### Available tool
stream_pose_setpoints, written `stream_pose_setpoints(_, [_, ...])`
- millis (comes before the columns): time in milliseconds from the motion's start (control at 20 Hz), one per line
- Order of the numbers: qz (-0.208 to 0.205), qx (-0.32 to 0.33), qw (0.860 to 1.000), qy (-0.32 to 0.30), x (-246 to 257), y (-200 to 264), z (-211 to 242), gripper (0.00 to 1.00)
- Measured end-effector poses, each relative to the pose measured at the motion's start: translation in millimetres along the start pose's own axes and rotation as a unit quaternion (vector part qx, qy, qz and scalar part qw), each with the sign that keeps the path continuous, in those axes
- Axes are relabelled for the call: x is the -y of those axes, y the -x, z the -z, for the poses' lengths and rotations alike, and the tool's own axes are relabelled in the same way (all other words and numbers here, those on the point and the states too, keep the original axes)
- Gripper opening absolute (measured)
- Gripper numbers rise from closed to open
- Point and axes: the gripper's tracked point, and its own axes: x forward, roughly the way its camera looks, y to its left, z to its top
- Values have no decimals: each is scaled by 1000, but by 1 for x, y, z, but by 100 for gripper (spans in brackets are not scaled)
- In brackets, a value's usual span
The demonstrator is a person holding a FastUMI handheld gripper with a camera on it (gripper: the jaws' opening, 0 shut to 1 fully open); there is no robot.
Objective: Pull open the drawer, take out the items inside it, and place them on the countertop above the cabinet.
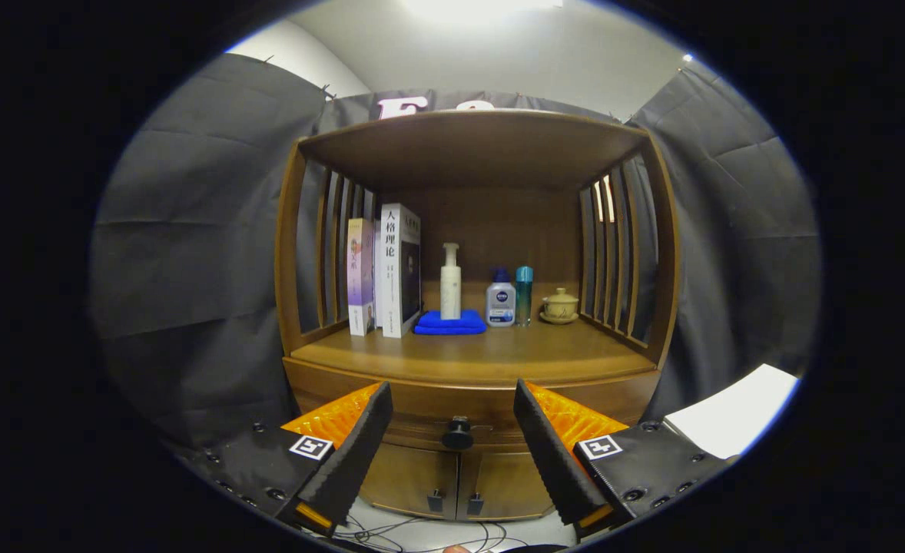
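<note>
A wooden cabinet (pixel 472 361) stands straight ahead, with a shut drawer (pixel 422 418) under its countertop (pixel 498 349). The drawer's dark round knob (pixel 458 435) lies between my two fingers, a short way beyond them. My gripper (pixel 452 418) is open, its fingers spread wide to either side of the knob with nothing held. What lies inside the drawer is hidden.
On the countertop stand books (pixel 385 273), a white pump bottle (pixel 450 283) on a folded blue cloth (pixel 450 322), a small bottle (pixel 501 301), a teal bottle (pixel 524 294) and a lidded cup (pixel 560 306). Two lower doors (pixel 452 480) sit below the drawer. A white surface (pixel 733 418) lies at right.
</note>
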Motion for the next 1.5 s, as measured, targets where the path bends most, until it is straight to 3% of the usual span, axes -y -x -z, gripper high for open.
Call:
stream_pose_setpoints(700, [15, -88, 995, -34, 4, -81, 94, 100])
stream_pose_setpoints(1100, [26, -108, 994, -9, 5, -108, 121, 100])
stream_pose_setpoints(1200, [30, -110, 993, -8, 6, -111, 123, 93])
stream_pose_setpoints(1500, [34, -112, 993, -3, 1, -114, 121, 49])
